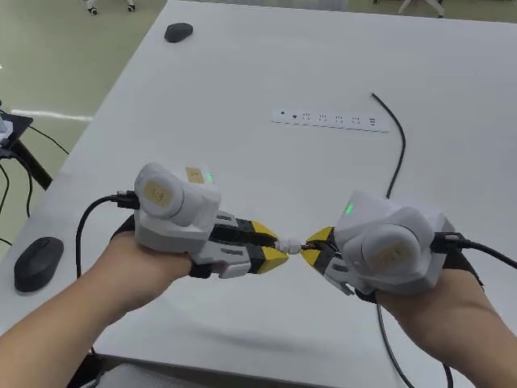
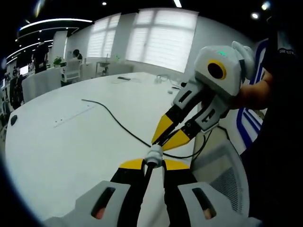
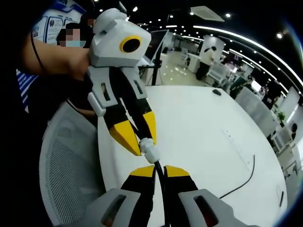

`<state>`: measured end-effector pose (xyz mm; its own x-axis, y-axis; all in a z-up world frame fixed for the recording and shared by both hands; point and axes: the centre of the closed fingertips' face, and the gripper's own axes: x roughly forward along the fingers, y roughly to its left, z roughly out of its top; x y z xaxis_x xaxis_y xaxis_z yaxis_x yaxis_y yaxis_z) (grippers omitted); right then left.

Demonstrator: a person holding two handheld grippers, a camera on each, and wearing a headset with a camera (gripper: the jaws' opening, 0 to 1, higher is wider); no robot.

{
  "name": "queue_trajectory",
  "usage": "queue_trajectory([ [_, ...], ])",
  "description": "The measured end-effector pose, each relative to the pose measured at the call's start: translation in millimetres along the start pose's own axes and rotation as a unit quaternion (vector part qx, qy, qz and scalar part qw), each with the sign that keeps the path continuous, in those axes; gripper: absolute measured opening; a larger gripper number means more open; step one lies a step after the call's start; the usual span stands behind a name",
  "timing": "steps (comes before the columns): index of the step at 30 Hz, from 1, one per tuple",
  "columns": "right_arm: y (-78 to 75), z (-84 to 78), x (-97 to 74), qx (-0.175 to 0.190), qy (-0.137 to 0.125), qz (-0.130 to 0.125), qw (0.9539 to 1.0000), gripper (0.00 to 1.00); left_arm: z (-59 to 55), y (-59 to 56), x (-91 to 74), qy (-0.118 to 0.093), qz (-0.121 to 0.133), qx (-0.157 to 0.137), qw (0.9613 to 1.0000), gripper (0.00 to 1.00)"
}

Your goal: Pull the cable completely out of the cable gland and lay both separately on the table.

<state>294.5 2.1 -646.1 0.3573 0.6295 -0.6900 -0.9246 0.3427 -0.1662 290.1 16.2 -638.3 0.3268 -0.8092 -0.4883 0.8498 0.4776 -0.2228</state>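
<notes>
Low in the middle of the head view, the two grippers meet tip to tip above the near edge of the table (image 1: 242,81). The left gripper (image 1: 276,245) is clamped on the white gland (image 1: 288,245). In the right gripper view the gland (image 3: 148,150) sits between that gripper's yellow jaws, just above centre. The right gripper (image 3: 159,171) is clenched on the black cable (image 3: 160,176) right behind the gland, with the cable running down between its jaws. The rest of the cable (image 1: 400,149) trails across the table toward the upper right of the head view.

Both grips are taken, so the set-up for the pull looks done. The cable appears to enter the gland, with almost no gap between the grippers, so I judge the pull barely begun. What is left is drawing the grippers apart until the cable end clears the gland, then setting each piece down apart on the table.
</notes>
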Motion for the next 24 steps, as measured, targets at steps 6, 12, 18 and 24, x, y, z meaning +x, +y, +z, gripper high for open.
queue_trajectory([
  [6, -0.4, -4.9, -0.2, 0.017, 0.0, -0.003, 0.9999, 0.01, -1.0, -0.8, 1.9, 0.002, -0.001, 0.004, 1.0, 0.14],
  [12, -9.1, -15.5, -2.7, 0.035, 0.004, -0.012, 0.9993, 0.01, -0.9, 1.5, 1.2, 0.004, 0.002, 0.003, 1.0, 0.14],
  [18, -17.1, -26.1, -6.8, 0.065, 0.005, -0.023, 0.9976, 0.01, 0.4, 2.6, 0.4, 0.0, 0.004, 0.001, 1.0, 0.14],
  [24, -21.2, -35.2, -10.4, 0.092, 0.007, -0.033, 0.9952, 0.01, 1.4, 2.7, 1.0, -0.002, 0.004, -0.001, 1.0, 0.14],
])
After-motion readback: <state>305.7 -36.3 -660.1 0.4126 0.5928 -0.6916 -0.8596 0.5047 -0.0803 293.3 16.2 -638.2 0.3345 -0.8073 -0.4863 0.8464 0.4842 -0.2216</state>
